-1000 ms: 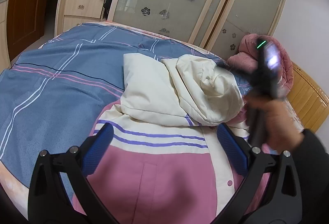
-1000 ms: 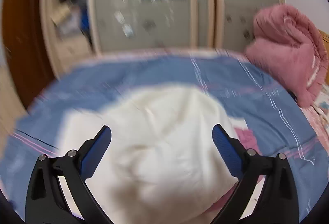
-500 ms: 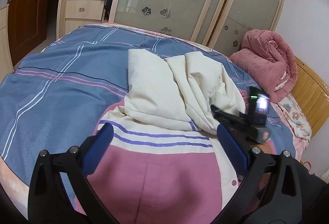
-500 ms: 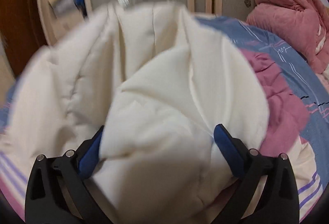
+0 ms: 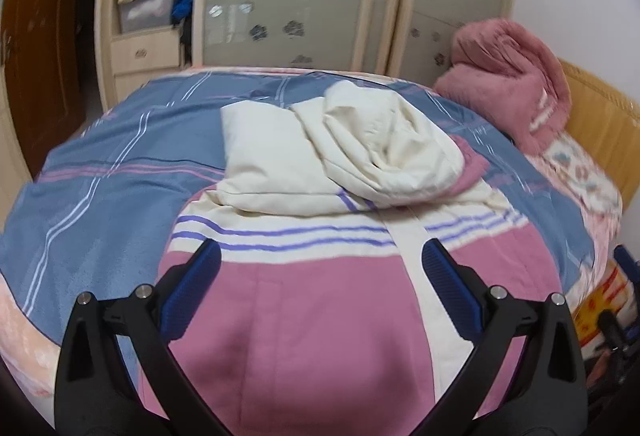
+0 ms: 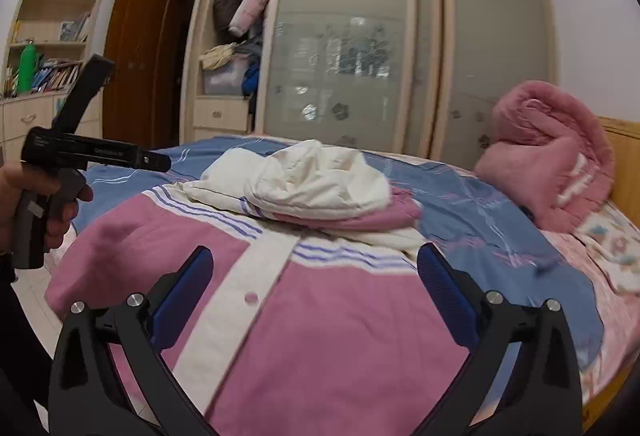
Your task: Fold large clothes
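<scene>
A large pink and cream padded jacket (image 5: 304,316) lies on the bed, front up, with purple stripes across the chest. Its cream hood and folded sleeves (image 5: 360,151) are bunched at the far end. It also shows in the right wrist view (image 6: 320,316), with the cream bundle (image 6: 304,179) beyond. My left gripper (image 5: 320,276) is open and empty above the pink body. My right gripper (image 6: 314,276) is open and empty above the button placket. The left gripper's body (image 6: 80,151) shows in the right wrist view, held in a hand at the left.
The bed has a blue plaid cover (image 5: 104,187). A rolled pink blanket (image 6: 548,159) sits at the headboard side on the right. A wardrobe with frosted sliding doors (image 6: 360,47) stands behind the bed. Shelves (image 6: 44,47) and a wooden door are at the left.
My right gripper has pulled back from the cream hood to the near side of the jacket and is out of the left wrist view. The cream bundle now rests on the jacket.
</scene>
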